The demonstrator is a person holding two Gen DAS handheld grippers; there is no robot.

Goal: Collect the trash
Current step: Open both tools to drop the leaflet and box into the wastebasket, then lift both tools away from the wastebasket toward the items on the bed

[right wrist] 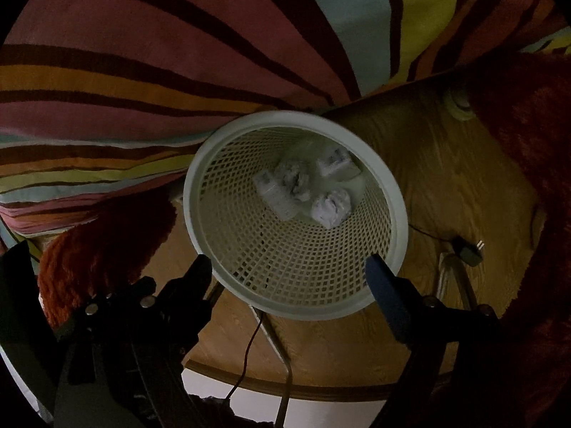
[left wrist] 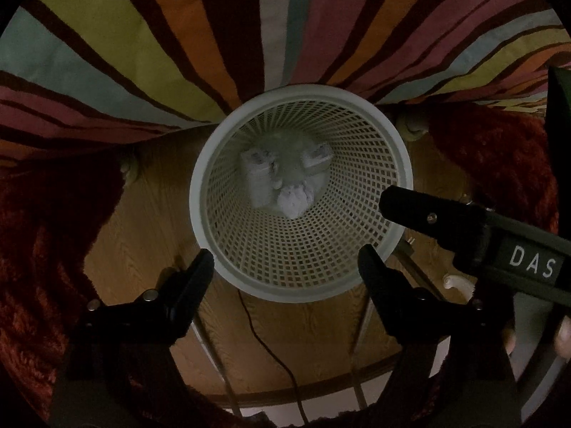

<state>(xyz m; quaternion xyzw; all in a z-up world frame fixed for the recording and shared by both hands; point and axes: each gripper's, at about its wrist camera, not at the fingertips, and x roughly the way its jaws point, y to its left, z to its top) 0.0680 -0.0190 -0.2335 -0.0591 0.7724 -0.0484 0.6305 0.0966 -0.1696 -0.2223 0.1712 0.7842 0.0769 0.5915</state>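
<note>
A white mesh wastebasket (left wrist: 374, 164) stands on the wood floor, seen from above in both views; in the right wrist view its rim (right wrist: 200, 192) is below centre. Inside lie crumpled paper balls (left wrist: 293, 202) (right wrist: 330, 207) and small white cartons (left wrist: 257, 174) (right wrist: 276, 194). My left gripper (left wrist: 285, 264) is open and empty, above the basket's near rim. My right gripper (right wrist: 291, 273) is open and empty, also above the near rim. The right gripper's body (left wrist: 464, 228) reaches into the left wrist view from the right, over the basket's edge.
A striped bedspread (left wrist: 150, 46) hangs behind the basket. A red shaggy rug (left wrist: 43, 249) lies on both sides. A thin cable (left wrist: 264, 342) and metal legs (left wrist: 217, 356) cross the wood floor (left wrist: 150, 221). A plug adapter (right wrist: 471, 253) lies right of the basket.
</note>
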